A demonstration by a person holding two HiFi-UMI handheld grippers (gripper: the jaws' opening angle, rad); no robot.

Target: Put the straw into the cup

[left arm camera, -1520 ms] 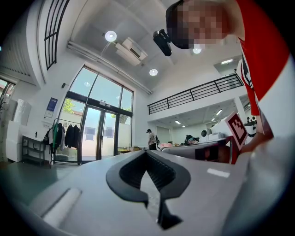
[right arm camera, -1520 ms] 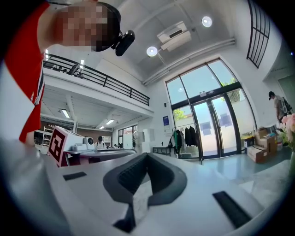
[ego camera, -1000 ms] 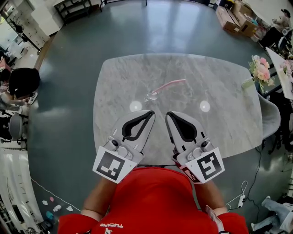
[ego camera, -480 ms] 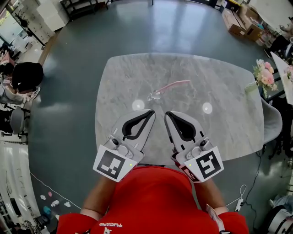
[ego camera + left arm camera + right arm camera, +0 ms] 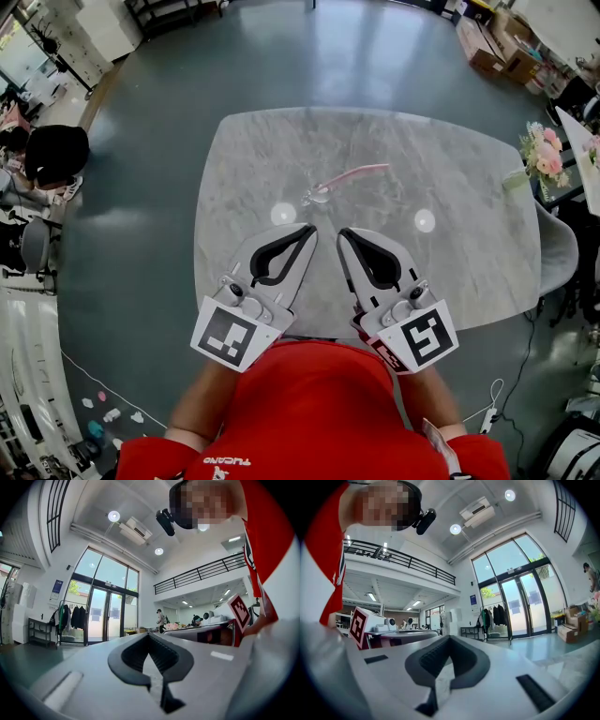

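**A:** The marble table (image 5: 450, 272) stands on a glossy grey floor (image 5: 141, 244). Where are the task's things?

**B:** Near the table's middle, at twelve o'clock from the grippers. A small clear cup (image 5: 312, 197) is on the left. The pink straw (image 5: 354, 173) runs from it toward two o'clock. The straw's near end meets the cup, but it's too small for me to tell whether that end is inside the cup or just against it. So the straw could be lying flat beside the cup, or already leaning in it.

**A:** What could go wrong from here?

**B:** My guess is the cup. It's see-through and looks light, so it's easy to misjudge against the pale veining. A gripper coming in level could clip it and tip it or push it away. The straw is thin and round, so a nudge would probably roll it or drag its end off the cup. If it's lying flat, a pinch would have little to bite on.

**A:** And the grippers?

**B:** The left gripper (image 5: 308, 231) is at seven o'clock from the cup, over the table's near edge. Its jaws are fully together with nothing between them. The right gripper (image 5: 344, 234) is at five o'clock and is also closed tight and empty. Both are well short of the cup and straw, and neither touches them.
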